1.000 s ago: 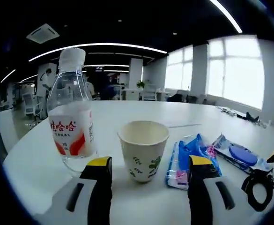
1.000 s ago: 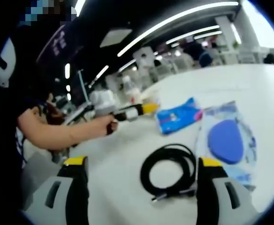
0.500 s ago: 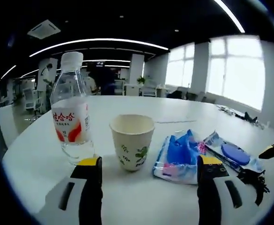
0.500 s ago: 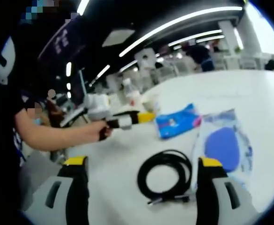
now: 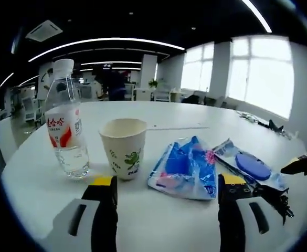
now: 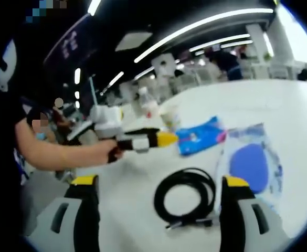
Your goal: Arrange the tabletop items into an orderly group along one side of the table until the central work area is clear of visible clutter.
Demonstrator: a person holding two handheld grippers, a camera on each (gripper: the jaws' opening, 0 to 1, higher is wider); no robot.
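On the white bench [image 5: 38, 173], a water bottle [image 5: 64, 128] stands upright beyond the left tongs [image 5: 166, 184], whose jaws are apart and empty. A paper cup [image 5: 123, 147] stands just right of it, then a blue packet [image 5: 186, 168] lying flat. A coiled black cable [image 6: 187, 195] lies between the spread, empty jaws of the right tongs [image 6: 161, 184], its plug end toward them.

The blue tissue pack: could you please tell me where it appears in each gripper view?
Left gripper view: the tissue pack lies low and centre, just beyond the jaws, right of the paper cup.
Right gripper view: the tissue pack is centre-right, beyond the black cable.
Shared landmark: the clear bag with a blue oval lies beside it.
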